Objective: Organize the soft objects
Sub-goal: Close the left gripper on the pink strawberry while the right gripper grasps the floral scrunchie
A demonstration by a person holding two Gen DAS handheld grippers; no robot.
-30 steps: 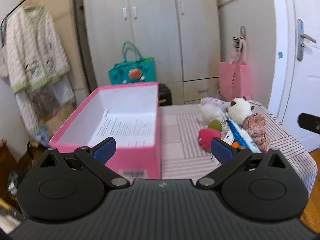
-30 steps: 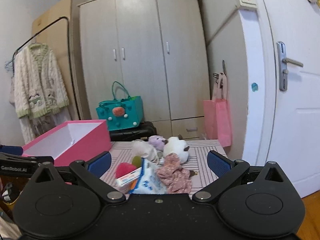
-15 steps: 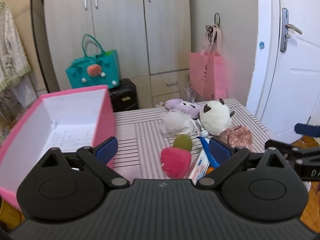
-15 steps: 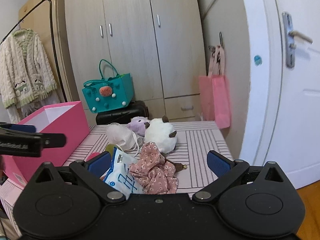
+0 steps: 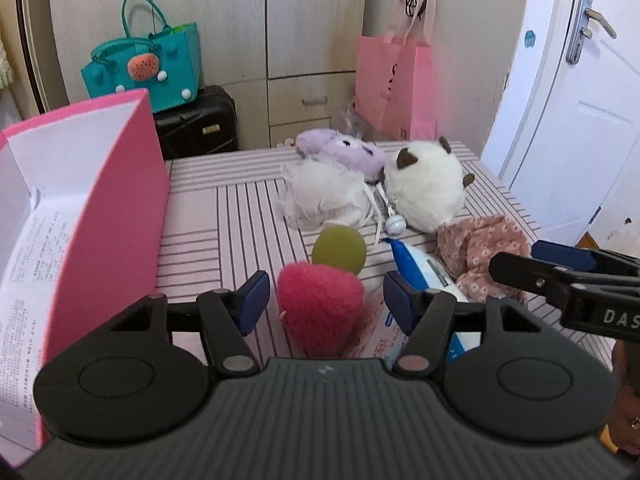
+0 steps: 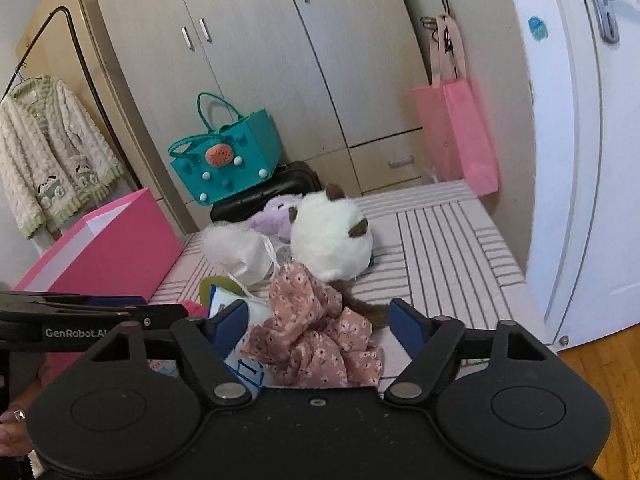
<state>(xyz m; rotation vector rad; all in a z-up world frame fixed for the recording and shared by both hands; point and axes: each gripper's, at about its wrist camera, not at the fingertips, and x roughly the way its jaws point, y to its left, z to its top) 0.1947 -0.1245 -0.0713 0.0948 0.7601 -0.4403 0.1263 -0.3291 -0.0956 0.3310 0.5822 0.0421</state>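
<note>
Soft toys lie on the striped table (image 5: 224,216). My left gripper (image 5: 326,302) is open, its jaws either side of a red plush strawberry (image 5: 320,304) with a green pad (image 5: 339,249) behind it. My right gripper (image 6: 318,322) is open around a pink floral scrunchie (image 6: 316,340); it shows in the left wrist view (image 5: 480,248) too. Behind lie a white mesh puff (image 5: 324,194), a white round plush (image 5: 424,184) and a purple plush (image 5: 344,152). An open pink box (image 5: 120,200) stands at the left.
A blue and white tissue pack (image 5: 420,272) lies between the strawberry and the scrunchie. Behind the table are a teal bag (image 5: 148,64) on a black suitcase (image 5: 196,124), a pink paper bag (image 5: 396,88), wardrobes and a white door (image 5: 580,120). A cardigan (image 6: 48,148) hangs at the left.
My left gripper swung right from the pink box to the red strawberry and came close to it. My right gripper moved down and forward over the floral scrunchie.
</note>
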